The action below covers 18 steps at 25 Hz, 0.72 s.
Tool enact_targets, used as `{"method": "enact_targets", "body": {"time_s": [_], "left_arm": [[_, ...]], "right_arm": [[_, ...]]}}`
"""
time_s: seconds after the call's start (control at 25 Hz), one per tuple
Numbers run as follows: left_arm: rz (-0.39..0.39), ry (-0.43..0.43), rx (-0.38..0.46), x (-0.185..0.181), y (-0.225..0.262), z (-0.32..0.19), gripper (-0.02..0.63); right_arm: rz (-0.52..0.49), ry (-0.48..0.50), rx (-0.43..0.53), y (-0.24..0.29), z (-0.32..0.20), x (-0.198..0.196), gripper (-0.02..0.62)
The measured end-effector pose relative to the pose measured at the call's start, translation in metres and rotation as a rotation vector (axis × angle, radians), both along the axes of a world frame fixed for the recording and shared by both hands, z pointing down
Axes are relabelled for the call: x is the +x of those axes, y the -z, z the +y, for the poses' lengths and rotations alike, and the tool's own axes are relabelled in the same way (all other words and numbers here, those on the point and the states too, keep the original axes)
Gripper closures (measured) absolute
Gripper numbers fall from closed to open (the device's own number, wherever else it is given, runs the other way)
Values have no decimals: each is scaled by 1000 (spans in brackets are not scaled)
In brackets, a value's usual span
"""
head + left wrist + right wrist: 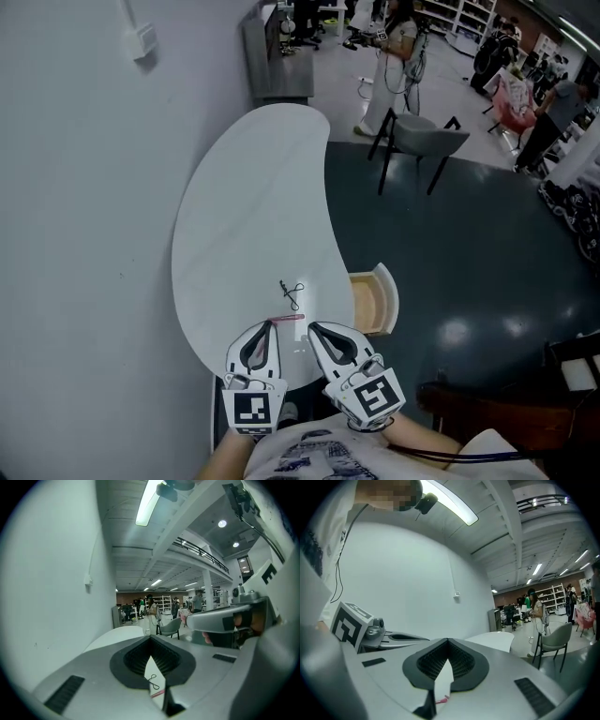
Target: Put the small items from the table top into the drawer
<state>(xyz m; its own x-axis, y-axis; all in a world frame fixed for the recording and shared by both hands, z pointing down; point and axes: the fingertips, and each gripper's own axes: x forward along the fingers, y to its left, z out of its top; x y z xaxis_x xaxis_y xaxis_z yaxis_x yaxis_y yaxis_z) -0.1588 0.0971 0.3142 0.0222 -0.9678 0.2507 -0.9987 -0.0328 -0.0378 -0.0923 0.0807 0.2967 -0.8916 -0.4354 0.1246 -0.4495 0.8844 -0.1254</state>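
Two hand-held grippers [272,324] [313,328], one table [244,206], one drawer [371,302], two small items [292,294] [287,318]

The left gripper [271,324] and the right gripper [313,328] are hovering side by side, both pointing forward and slightly downward, each keeping its jaws together on nothing.

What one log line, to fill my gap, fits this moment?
left gripper, right gripper: shut, empty | black wire loop, pink stick: on table | drawer: open
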Motion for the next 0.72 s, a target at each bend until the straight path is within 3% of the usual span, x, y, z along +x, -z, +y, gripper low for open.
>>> {"method": "enact_targets", "body": {"time_s": [0.72], "left_arm": [[31,221,-40,-23,-46,-41,591]], "right_arm": [[10,218,-27,-45,-60,-28,575]]}}
